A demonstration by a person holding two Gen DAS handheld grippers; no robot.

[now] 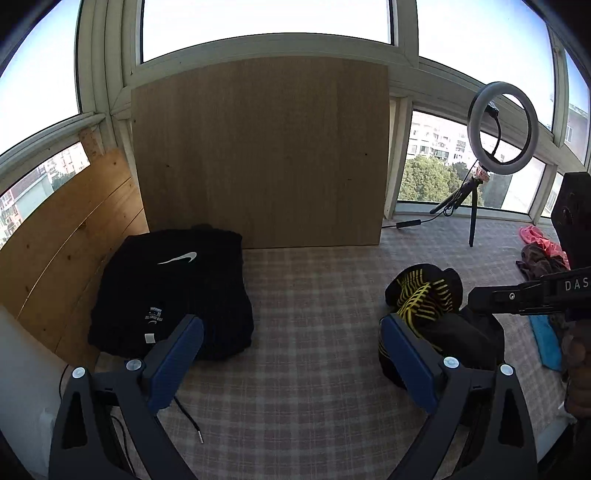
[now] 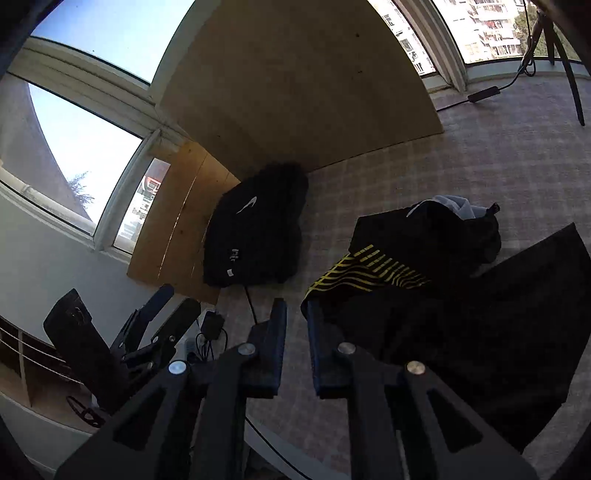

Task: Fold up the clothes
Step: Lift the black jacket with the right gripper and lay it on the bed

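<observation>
The left gripper (image 1: 291,350) is wide open with nothing in it. A black-and-yellow garment (image 1: 424,299) lies by its right finger. The right gripper (image 2: 297,314) is nearly closed at that garment's edge. A folded black sweatshirt (image 1: 173,288) sits far left on the checked cloth (image 1: 314,295), near a wooden board (image 1: 258,147) and windows (image 1: 266,18).

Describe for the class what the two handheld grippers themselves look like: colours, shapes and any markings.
Left gripper: black angular arms with triangular cut-outs, silver round rivets, flat blue rectangular pads. Right gripper: the same black frame, silver rivets and blue-edged pads; seen from the left wrist view, its body carries white letters "DAS".
</observation>
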